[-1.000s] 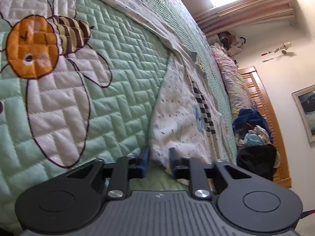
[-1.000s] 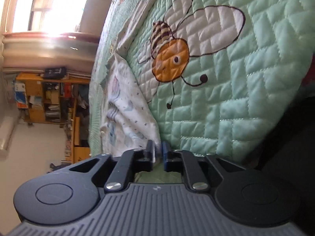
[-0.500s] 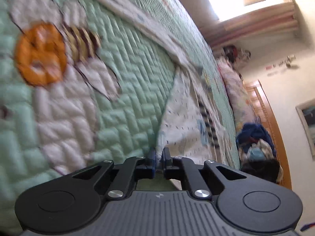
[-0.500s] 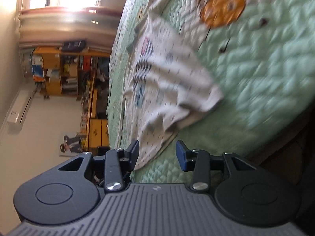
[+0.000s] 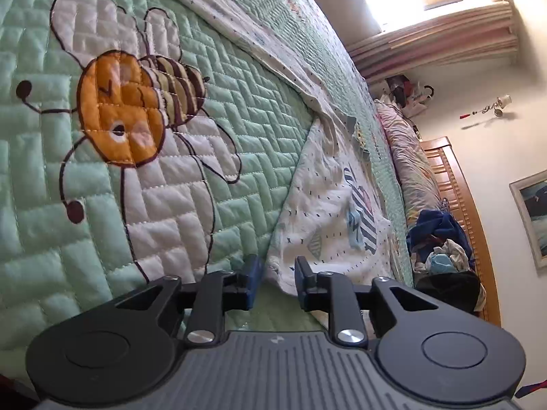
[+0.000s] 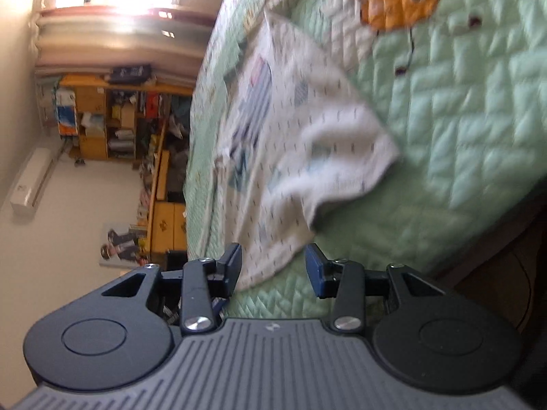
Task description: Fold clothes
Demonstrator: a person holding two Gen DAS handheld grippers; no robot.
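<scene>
Left wrist view showed the left gripper (image 5: 278, 275) opening around the white garment's (image 5: 328, 218) corner at six o'clock on the quilt (image 5: 266, 130), the right gripper (image 6: 273, 266) apart, so its fold risked slumping loose.

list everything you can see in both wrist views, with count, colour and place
printed garment: 1, white with small dark marks and striped patches, flat on the quilt ahead of both grippers
quilt: 1, mint green with an orange bee patch, covering the bed
clothes pile: 1, blue, white and dark, by the headboard
headboard: 1, wooden, far end of bed
picture: 1, framed, on the wall
shelving: 1, orange wood, cluttered, against the wall
air conditioner: 1, white, on the wall
left gripper: black, jaws opening, garment's corner between them
right gripper: black, open, garment's edge between the jaws
</scene>
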